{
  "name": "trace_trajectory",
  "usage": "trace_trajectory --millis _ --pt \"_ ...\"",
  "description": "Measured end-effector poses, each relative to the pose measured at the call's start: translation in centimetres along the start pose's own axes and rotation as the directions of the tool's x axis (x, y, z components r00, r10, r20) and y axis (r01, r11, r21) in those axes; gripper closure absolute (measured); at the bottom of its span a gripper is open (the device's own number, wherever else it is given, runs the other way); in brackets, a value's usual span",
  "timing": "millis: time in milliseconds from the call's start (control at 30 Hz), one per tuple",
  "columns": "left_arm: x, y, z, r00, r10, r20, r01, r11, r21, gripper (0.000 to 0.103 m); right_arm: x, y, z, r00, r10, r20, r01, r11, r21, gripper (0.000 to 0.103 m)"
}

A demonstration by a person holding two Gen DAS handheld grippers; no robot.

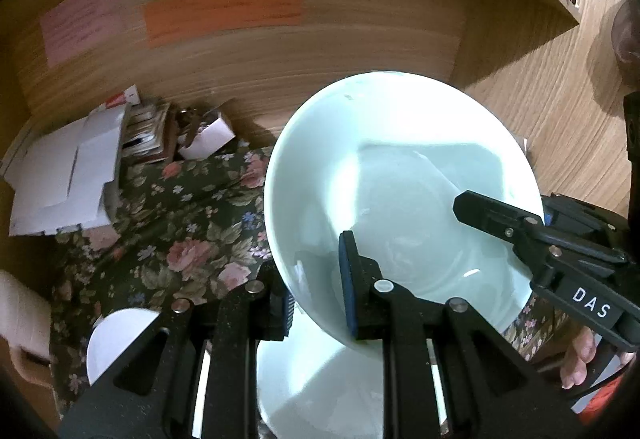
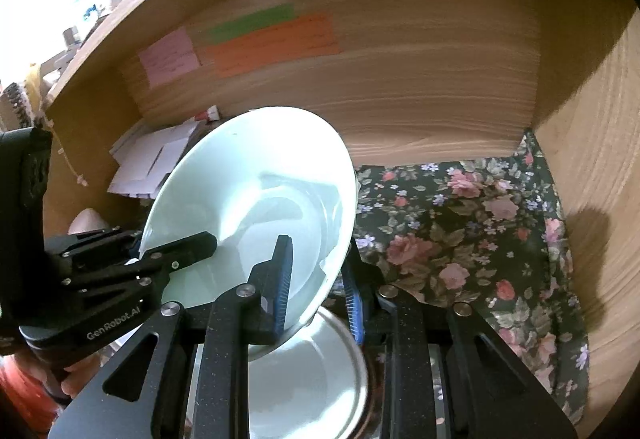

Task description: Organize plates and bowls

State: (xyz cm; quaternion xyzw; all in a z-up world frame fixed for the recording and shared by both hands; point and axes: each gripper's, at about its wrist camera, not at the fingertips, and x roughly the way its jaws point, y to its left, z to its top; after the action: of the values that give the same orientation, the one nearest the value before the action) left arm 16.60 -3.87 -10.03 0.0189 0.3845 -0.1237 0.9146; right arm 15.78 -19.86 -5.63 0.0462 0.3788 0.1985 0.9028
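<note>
- The pale green plate fills the centre right of the left wrist view, lifted and steeply tilted above the floral cloth, inside a wooden shelf.
- Both tools grip it: the left gripper is clenched on the plate's lower rim at the bottom centre of its own view, one blue pad inside the well, the other hidden behind the plate's underside.
- The right gripper is likewise clamped on the rim, low in the centre of the right wrist view; it also shows at the right edge of the left view.
- The plate is round, so it has no real long axis; its open face points back toward the cameras and upward, its far rim raised toward the shelf's back wall, its near rim lowest.
- Another plate lies directly below, at the bottom of both views, and a small white bowl sits at the lower left of the left view.
- Risk: both grips are narrow pinches on a glazed rim, so the plate may slip or pivot if the two hands drift apart or twist unevenly.
- Risk: the raised far rim may strike the shelf's back wall, or the low edge may clip the plate beneath.
- Loose papers at the left could be snagged.
</note>
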Motion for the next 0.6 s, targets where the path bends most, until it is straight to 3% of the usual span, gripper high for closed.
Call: trace_trajectory --millis 600 --pt "-3.4 4.6 -4.4 0.998 0.068 0.008 -0.067 0.994 -0.087 0.083 1.6 5.7 -1.8 0.996 0.079 -0.042 -0.081 0.995 -0.058 0.08"
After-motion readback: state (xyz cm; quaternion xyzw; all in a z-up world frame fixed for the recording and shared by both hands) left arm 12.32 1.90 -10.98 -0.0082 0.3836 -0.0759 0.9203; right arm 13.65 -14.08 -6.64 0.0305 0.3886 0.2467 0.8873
